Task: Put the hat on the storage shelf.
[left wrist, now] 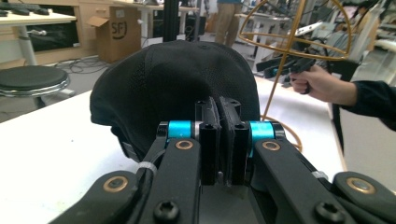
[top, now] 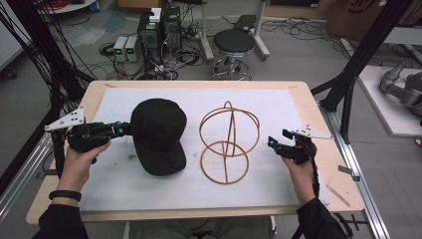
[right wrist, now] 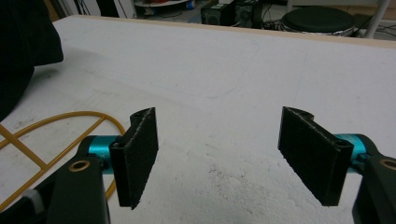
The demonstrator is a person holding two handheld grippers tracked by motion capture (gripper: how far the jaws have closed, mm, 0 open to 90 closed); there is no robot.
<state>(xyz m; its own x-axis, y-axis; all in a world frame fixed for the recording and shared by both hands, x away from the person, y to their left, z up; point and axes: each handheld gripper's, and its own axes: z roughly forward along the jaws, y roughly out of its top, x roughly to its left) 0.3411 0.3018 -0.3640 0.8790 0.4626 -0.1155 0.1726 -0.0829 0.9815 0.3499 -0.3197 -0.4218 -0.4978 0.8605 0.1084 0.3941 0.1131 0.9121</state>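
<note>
I have the black cap [top: 159, 135] on the white mat at about 9 o'clock from the wire hat stand [top: 228, 142]. My left gripper [left wrist: 219, 105] has its jaws pinching the cap's soft back edge. The cap looks light and floppy to me, so I think the stiffer brim is a better place to hold, while my right gripper [right wrist: 219, 156] waits with jaws spread wide over the counter [top: 323, 164].

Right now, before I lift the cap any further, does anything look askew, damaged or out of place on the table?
Nothing looks damaged or spilled. The black cap lies beside the wire hat stand, which stands upright. The left gripper is shut on the cap's edge; the right gripper is open over bare white mat, which shows some dark scuffs.
</note>
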